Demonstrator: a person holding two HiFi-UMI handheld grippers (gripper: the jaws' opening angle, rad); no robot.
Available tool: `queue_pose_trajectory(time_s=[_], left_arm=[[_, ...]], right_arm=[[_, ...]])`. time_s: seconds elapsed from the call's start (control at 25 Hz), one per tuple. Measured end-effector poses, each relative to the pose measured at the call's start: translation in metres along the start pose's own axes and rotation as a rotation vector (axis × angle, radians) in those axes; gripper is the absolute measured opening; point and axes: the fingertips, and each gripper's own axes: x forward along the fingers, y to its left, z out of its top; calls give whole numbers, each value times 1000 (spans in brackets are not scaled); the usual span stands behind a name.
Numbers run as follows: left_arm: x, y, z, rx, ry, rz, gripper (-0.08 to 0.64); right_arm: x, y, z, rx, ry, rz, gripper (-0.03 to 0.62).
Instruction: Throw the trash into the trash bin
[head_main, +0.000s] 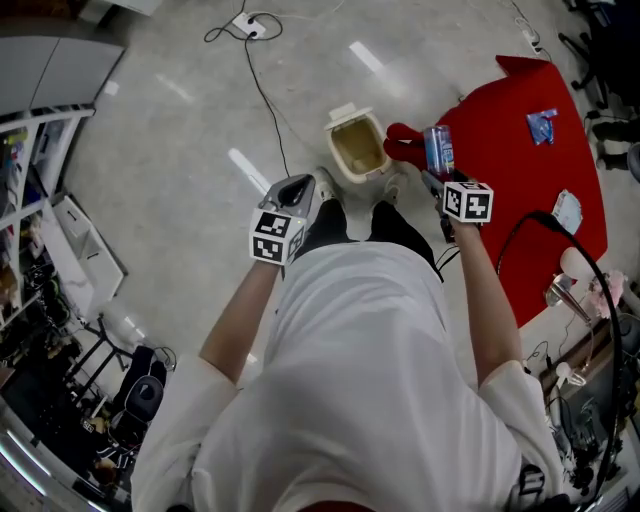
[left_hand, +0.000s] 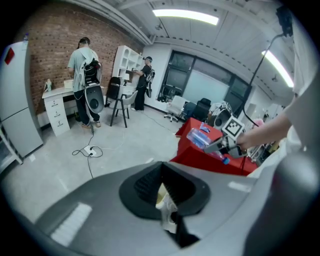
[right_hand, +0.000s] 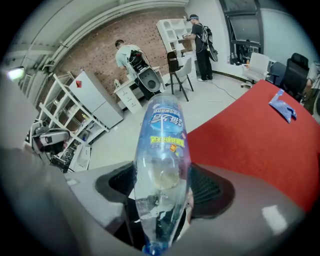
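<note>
A clear plastic bottle (head_main: 438, 150) with a blue label is clamped in my right gripper (head_main: 433, 172), just beyond the near-left corner of the red table (head_main: 520, 190). In the right gripper view the bottle (right_hand: 162, 150) runs lengthwise between the jaws of the right gripper (right_hand: 162, 200), cap end toward the camera. The cream trash bin (head_main: 352, 172) stands open on the floor, a little left of the bottle. My left gripper (head_main: 298, 190) hovers left of the bin with nothing held. In the left gripper view the left gripper (left_hand: 162, 192) has its pads together, and the bottle (left_hand: 200, 137) shows ahead.
A blue wrapper (head_main: 542, 125) and a white packet (head_main: 567, 210) lie on the red table. A cable and power strip (head_main: 247, 25) cross the floor beyond the bin. Shelving (head_main: 40, 200) lines the left side. Two people (left_hand: 85, 75) stand at the far wall.
</note>
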Motion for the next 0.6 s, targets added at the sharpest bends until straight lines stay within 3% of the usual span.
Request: queue_pose_trajectory(time_s=[0.6], left_arm=[[18, 48, -23, -15, 27, 11, 5]], right_arm=[[84, 75, -28, -49, 113, 124, 325]])
